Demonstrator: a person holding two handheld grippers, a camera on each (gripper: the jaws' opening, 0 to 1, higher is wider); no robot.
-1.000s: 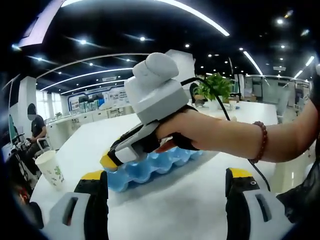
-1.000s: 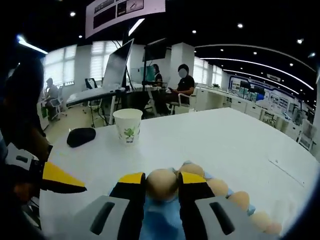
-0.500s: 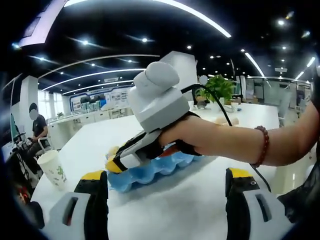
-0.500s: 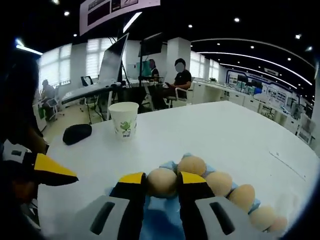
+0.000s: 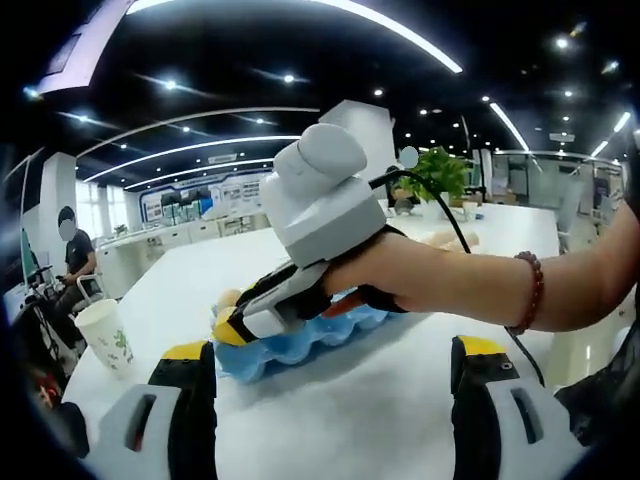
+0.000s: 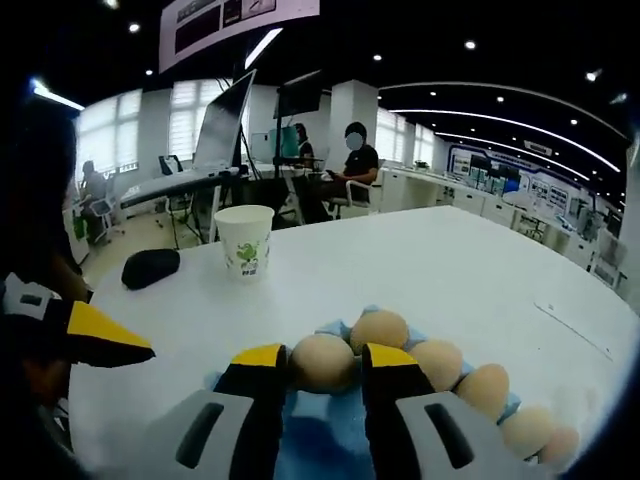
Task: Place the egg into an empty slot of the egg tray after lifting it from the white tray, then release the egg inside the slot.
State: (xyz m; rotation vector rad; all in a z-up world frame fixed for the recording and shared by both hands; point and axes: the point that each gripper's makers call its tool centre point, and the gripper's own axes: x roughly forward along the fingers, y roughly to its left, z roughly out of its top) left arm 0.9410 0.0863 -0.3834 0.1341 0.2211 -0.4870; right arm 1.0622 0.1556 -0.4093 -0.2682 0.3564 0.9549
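In the right gripper view my right gripper (image 6: pixel 325 358) is shut on a tan egg (image 6: pixel 322 364), its yellow-tipped jaws on either side of it. The egg hangs low over the near end of the blue egg tray (image 6: pixel 322 445). A row of several eggs (image 6: pixel 436 364) sits in the tray's slots to the right. In the left gripper view a hand holds the right gripper (image 5: pixel 234 326) with its tips down at the left end of the blue egg tray (image 5: pixel 300 345). My left gripper (image 5: pixel 333 350) stands open on the near side of the tray, nothing between its jaws.
A paper cup (image 6: pixel 245 240) and a black object (image 6: pixel 150 268) stand on the white table (image 6: pixel 450 270) beyond the tray. The paper cup (image 5: pixel 103 335) is at the left in the left gripper view. A potted plant (image 5: pixel 437 172) stands at the table's far end. People sit at desks behind.
The right gripper with the egg has tipped slightly lower over the tray's end. More of the egg row has come into the right gripper view. The left gripper has stayed put.
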